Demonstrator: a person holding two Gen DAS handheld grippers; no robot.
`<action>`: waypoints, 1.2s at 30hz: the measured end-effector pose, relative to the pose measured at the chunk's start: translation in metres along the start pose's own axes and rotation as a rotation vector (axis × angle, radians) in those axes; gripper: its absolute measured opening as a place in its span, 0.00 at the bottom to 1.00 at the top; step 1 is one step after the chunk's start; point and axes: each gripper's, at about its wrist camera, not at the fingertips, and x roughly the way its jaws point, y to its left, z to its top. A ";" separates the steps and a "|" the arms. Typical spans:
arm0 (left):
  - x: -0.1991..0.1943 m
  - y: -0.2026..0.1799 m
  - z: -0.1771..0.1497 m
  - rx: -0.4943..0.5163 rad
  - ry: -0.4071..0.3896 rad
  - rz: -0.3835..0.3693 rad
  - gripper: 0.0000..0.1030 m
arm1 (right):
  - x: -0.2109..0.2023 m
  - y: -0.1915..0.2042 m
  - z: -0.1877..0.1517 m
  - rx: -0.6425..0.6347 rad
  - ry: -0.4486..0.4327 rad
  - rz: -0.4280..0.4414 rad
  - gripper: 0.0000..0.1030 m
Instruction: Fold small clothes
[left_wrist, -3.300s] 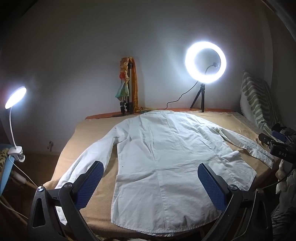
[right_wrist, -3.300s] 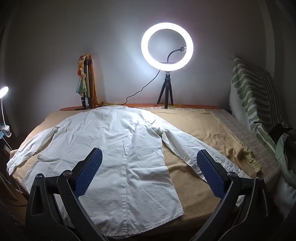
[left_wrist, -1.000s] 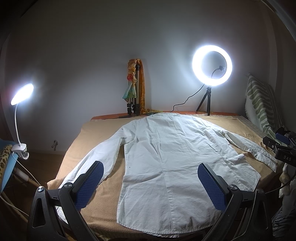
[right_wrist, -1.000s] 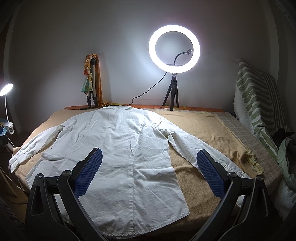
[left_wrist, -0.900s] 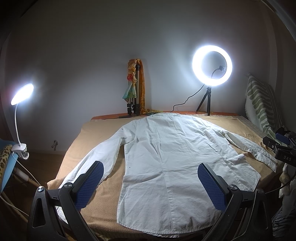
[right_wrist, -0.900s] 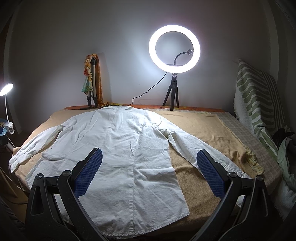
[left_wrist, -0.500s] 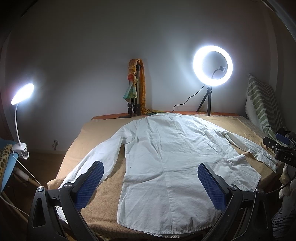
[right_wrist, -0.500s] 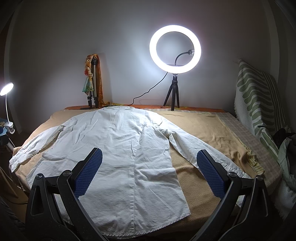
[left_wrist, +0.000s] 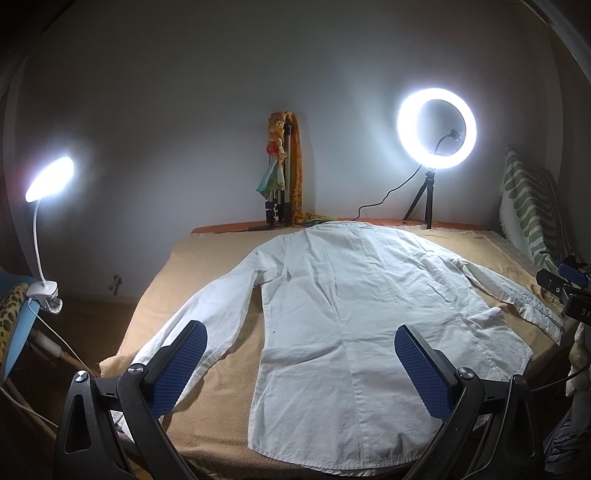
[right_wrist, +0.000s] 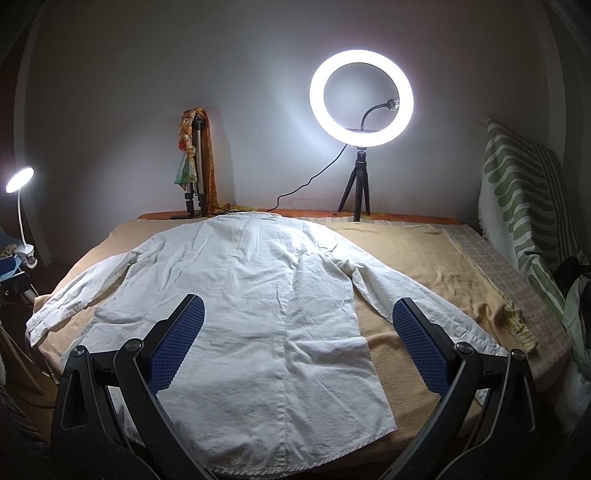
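White shirt (left_wrist: 354, 314) flat on bed (left_wrist: 221, 435)

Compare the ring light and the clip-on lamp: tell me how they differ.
The ring light is a hollow glowing circle; the clip-on lamp has a solid oval head. The ring light stands on a small black tripod at the far edge of the bed; the clip-on lamp rises on a thin white gooseneck from a clip off the bed's left side. Both are lit and shine white.

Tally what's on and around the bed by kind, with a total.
Shirt: 1
Lights: 2, ring light and clip lamp
Tripods: 2, one under the ring light, one folded with a scarf on it
Blanket: 1
Striped cushion: 1
Total: 7
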 end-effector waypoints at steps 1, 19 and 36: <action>0.003 0.005 0.000 -0.005 0.004 0.009 1.00 | 0.001 0.001 0.001 0.000 0.002 0.003 1.00; 0.083 0.151 -0.020 -0.207 0.156 0.078 0.76 | 0.030 0.063 0.015 -0.024 0.041 0.187 1.00; 0.184 0.238 -0.047 -0.386 0.426 -0.053 0.41 | 0.093 0.142 0.037 -0.111 0.138 0.434 0.81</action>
